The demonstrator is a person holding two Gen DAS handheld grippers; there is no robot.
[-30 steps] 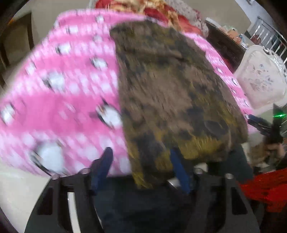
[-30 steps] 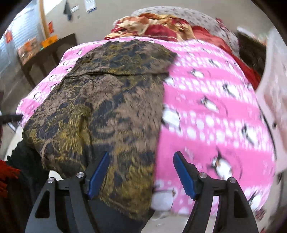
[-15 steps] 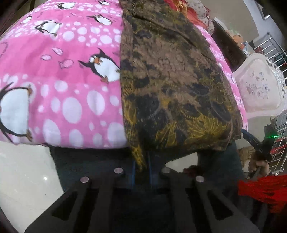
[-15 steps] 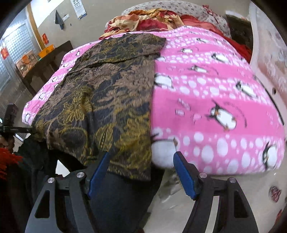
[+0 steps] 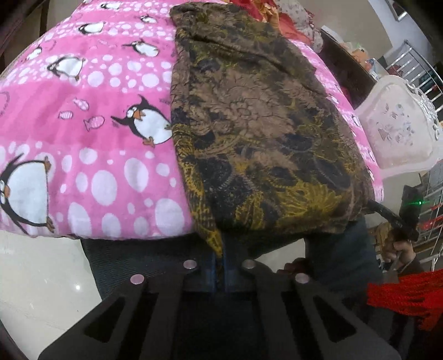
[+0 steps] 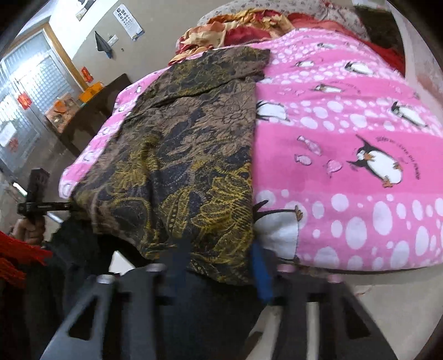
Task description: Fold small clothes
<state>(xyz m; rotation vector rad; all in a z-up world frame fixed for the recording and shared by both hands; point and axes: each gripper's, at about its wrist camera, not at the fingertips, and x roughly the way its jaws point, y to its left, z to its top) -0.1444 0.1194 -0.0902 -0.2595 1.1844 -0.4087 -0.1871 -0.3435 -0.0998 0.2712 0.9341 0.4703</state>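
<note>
A brown, black and yellow patterned garment [image 5: 257, 133] lies lengthwise on a pink penguin blanket [image 5: 91, 133], its near hem hanging over the bed edge. My left gripper [image 5: 220, 259] is shut on the hem's left corner. In the right wrist view the same garment [image 6: 191, 155] fills the left half over the blanket [image 6: 346, 155]. My right gripper [image 6: 218, 263] is partly closed, its blue fingers [image 6: 260, 268] astride the hem's right corner, with a gap between them. The left gripper also shows at far left in the right wrist view [image 6: 41, 206].
A crumpled red and gold cloth [image 6: 243, 26] lies at the head of the bed. A dark wooden table [image 6: 88, 116] stands beyond the bed's far side. A white chair [image 5: 401, 130] stands on the other side. Dark trousers [image 5: 155, 263] are close below both grippers.
My left gripper has shut on the hem corner and stays there. My right gripper has moved in to the hem and its fingers have narrowed around the fabric.
</note>
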